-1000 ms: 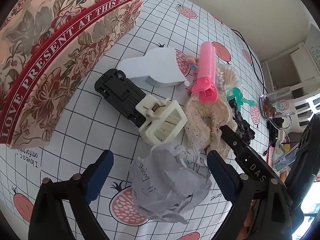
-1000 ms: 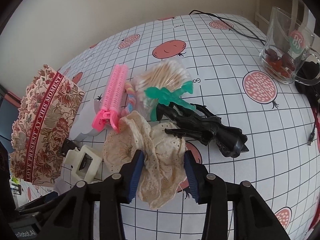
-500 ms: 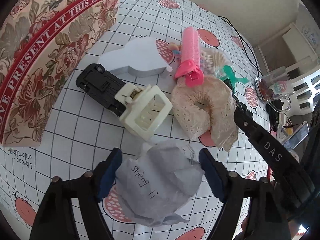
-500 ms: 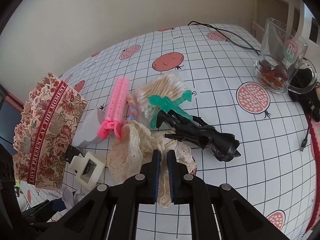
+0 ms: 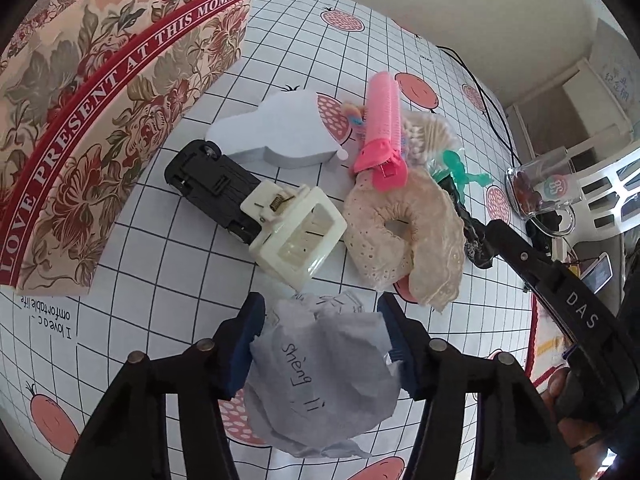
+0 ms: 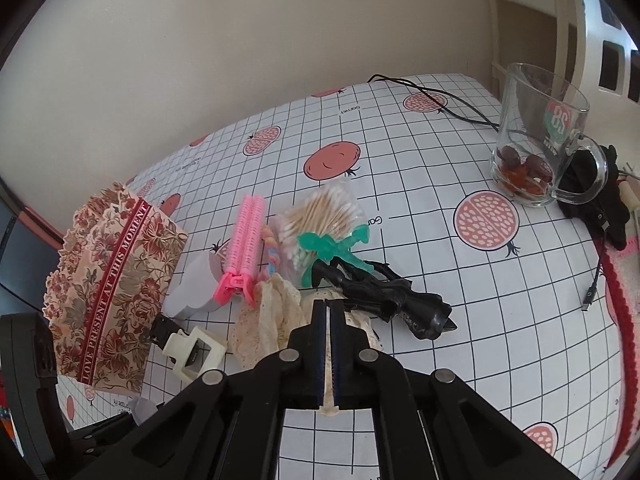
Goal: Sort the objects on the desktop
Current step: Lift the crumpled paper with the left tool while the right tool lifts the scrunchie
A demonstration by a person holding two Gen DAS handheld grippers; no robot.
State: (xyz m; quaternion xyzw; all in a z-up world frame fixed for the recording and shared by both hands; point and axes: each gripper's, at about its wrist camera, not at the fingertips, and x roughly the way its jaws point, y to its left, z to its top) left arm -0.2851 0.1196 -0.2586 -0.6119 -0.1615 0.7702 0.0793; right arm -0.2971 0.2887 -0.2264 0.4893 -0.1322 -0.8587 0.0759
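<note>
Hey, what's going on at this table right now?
A person is sorting clutter with two handheld tools. The right tool is shut on the cream lace scrunchie. The left tool, whose jaws have just been closing, straddles the crumpled paper ball, pads touching it. The other clutter lies beside the floral box.

crumpled paper ball [image 5: 320, 364] — matt | scrunchie [image 5: 404, 232] — lacy cloth | claw clip [image 5: 298, 230] — glossy plastic

Pink hair roller [image 5: 383, 120], cream lace scrunchie [image 5: 404, 236], pomegranate-print grid tablecloth [image 6: 420, 208].
</note>
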